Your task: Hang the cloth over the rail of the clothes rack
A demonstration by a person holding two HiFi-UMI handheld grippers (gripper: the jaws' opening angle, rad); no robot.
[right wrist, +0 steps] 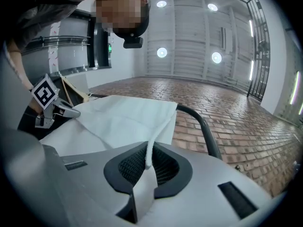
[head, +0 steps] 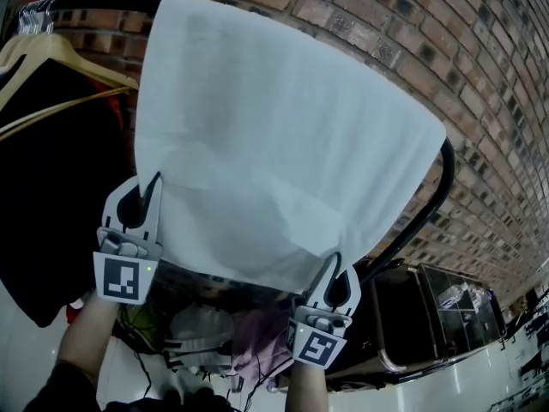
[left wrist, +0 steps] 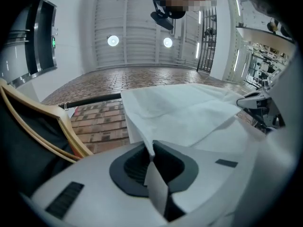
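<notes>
A white cloth hangs spread between my two grippers, draped up against the black rail of the clothes rack. My left gripper is shut on the cloth's lower left corner. My right gripper is shut on the lower right corner. In the left gripper view the cloth runs out from the pinched jaws across the rail. In the right gripper view the cloth rises from the closed jaws, with the rail's curved end just beside it.
Wooden hangers with dark clothing hang on the rail at the left. A brick wall stands behind the rack. Below lie a pile of clothes and a dark case.
</notes>
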